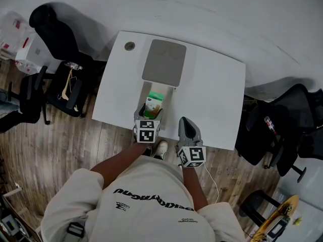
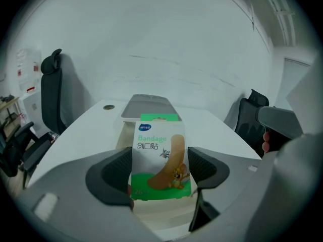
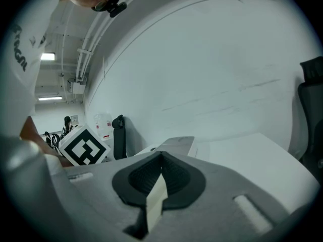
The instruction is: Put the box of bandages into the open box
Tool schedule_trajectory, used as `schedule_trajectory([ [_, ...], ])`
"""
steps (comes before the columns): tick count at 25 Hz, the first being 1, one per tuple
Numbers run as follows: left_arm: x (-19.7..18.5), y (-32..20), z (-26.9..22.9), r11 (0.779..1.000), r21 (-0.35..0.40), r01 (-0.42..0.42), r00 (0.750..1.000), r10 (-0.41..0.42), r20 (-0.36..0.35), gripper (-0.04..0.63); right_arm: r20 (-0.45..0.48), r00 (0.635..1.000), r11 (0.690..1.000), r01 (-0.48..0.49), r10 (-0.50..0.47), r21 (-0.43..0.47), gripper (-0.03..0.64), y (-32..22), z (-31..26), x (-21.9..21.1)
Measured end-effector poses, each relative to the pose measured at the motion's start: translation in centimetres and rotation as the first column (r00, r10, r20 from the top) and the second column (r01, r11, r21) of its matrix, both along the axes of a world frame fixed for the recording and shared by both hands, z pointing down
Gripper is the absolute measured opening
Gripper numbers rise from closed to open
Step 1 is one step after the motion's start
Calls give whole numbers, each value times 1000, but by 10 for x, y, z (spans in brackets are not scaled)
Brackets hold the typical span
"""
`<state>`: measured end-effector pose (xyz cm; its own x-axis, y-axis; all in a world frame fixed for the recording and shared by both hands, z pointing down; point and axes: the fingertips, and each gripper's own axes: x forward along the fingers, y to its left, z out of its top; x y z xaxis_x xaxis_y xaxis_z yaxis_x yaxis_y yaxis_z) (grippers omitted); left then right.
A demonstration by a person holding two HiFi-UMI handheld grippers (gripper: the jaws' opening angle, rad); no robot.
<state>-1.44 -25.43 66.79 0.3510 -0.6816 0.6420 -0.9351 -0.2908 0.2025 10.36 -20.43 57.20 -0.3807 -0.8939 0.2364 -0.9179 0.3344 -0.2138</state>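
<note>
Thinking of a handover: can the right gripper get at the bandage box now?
Probably not cleanly: the left gripper clamps both sides of the bandage box, and the right gripper is shut beside it.

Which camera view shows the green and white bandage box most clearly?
The left gripper view: the green and white cardboard bandage box stands upright between the left tongs, its printed front facing the camera. The head view shows only its small top. The right gripper view does not show it.
</note>
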Motion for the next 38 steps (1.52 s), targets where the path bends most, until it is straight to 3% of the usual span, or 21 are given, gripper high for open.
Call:
schedule_trajectory([
  [25, 4, -16, 43, 993, -111, 28, 997, -20, 70, 350, 0, 1000, 1000, -19, 19, -13, 0, 12, 3, 0],
  [38, 8, -23, 56, 992, -121, 26, 994, -13, 106, 350, 0, 1000, 1000, -27, 27, -16, 0, 14, 6, 6],
])
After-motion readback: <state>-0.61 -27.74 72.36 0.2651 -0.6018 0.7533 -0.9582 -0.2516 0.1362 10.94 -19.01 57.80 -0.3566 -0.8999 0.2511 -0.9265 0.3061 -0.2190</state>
